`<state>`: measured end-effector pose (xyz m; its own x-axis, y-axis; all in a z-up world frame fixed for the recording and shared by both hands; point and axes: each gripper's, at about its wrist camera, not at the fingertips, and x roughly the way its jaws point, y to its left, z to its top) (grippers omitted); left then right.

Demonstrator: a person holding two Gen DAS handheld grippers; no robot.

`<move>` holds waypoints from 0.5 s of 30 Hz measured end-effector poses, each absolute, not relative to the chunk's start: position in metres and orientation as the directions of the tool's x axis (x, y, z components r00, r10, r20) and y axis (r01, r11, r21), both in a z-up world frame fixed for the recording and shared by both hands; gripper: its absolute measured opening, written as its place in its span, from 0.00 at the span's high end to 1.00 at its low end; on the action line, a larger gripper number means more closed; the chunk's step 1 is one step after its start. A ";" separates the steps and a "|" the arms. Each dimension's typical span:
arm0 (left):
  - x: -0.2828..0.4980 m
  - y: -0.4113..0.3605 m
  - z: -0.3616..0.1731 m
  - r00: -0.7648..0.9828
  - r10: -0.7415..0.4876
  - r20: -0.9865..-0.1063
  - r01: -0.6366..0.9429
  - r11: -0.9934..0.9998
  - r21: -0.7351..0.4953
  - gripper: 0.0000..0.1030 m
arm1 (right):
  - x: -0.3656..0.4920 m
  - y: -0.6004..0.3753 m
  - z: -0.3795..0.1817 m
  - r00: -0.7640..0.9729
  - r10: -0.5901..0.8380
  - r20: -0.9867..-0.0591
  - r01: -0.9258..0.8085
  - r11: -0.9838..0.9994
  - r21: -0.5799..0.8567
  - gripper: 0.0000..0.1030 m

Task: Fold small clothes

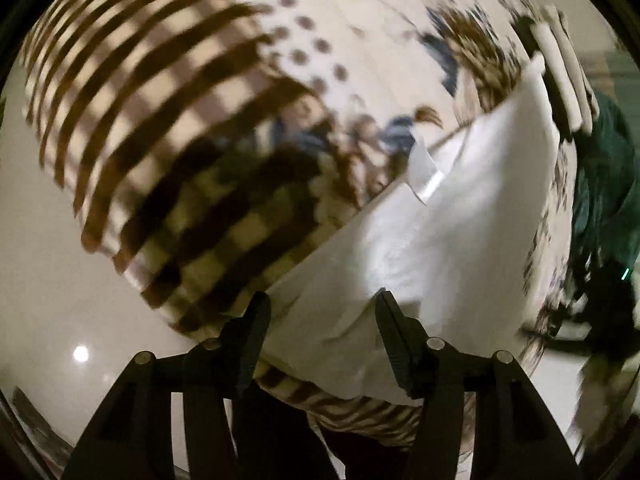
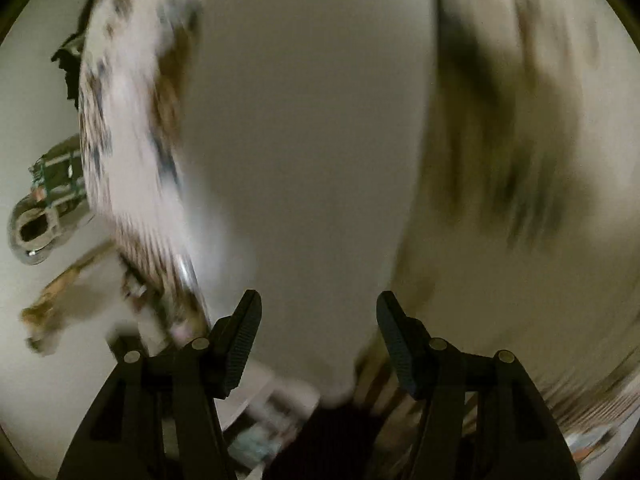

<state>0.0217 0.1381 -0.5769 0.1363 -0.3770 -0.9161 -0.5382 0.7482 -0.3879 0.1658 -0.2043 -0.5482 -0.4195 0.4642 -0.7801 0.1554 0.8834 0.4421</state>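
A small white garment with brown stripes, brown dots and a brown-and-blue print [image 1: 168, 92] lies spread on a pale table [image 1: 44, 280]; its plain white inner side [image 1: 460, 220] with a label [image 1: 422, 164] is turned up. My left gripper [image 1: 322, 316] is open, its fingers either side of the white fold's near edge. My right gripper [image 2: 319, 314] is open just over the same garment's white inside [image 2: 304, 140], which fills its blurred view. The printed outer side [image 2: 120, 140] shows at left.
A dark green cloth [image 1: 604, 184] lies at the right edge of the left wrist view, beside a white and black device [image 1: 560, 68]. In the right wrist view a metal ring-shaped object [image 2: 36, 224] and a brown patterned cloth [image 2: 56, 304] lie at left.
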 end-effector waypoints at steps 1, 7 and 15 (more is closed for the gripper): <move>0.022 0.136 -0.577 0.132 -0.374 -0.918 -0.530 0.756 -0.384 0.50 | 0.138 -0.208 -0.562 -0.436 0.498 -0.750 0.211 0.867 0.452 0.40; 0.020 0.126 -0.573 0.103 -0.313 -0.944 -0.484 0.814 -0.322 0.50 | 0.057 -0.206 -0.621 -0.402 0.599 -0.692 0.362 0.799 0.481 0.61; 0.005 0.126 -0.561 0.095 -0.243 -0.965 -0.468 0.845 -0.259 0.50 | -0.046 -0.205 -0.624 -0.501 0.562 -0.658 0.281 0.825 0.491 0.65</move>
